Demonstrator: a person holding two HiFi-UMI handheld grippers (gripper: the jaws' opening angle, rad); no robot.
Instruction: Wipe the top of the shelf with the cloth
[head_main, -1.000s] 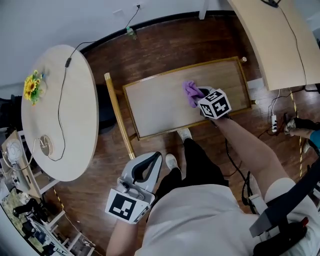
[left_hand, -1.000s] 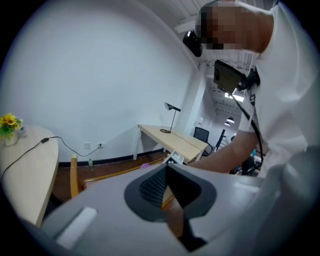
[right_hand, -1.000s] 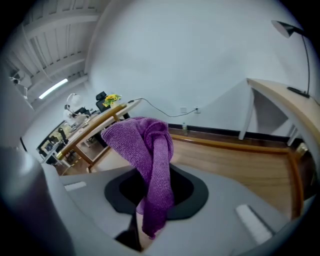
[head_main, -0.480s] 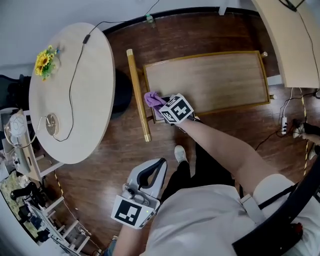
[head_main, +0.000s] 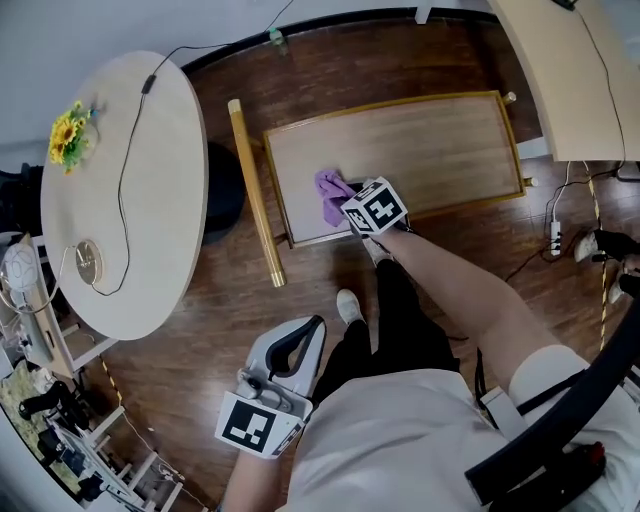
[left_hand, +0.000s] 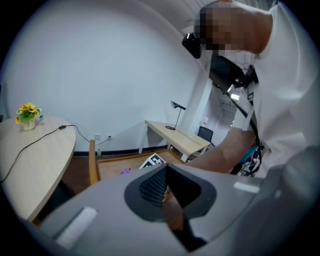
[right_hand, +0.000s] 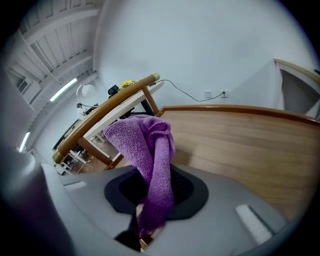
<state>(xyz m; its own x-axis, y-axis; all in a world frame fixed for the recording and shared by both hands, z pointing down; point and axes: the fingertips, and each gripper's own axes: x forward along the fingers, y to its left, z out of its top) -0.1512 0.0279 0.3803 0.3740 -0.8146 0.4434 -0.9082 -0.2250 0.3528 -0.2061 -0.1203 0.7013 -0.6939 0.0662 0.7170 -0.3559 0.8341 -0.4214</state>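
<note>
The right gripper (right_hand: 150, 210) has its jaws clamped on the purple cloth (right_hand: 145, 145), which bunches up just ahead of them and rests on the shelf top (right_hand: 240, 150). The left gripper (left_hand: 167, 187) has its jaws together with nothing between them, and it hangs above the floor (head_main: 200, 340).

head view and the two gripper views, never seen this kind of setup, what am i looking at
No robot here: a person holds a two-jaw gripper in each hand. The head view looks down from a camera on the person's head; the other two come from cameras riding on each gripper. The right gripper is shut on a purple cloth, which touches the wooden shelf top near one end. The left gripper hangs by the person's side, jaws together, empty. A round table with yellow flowers stands nearby.
</note>
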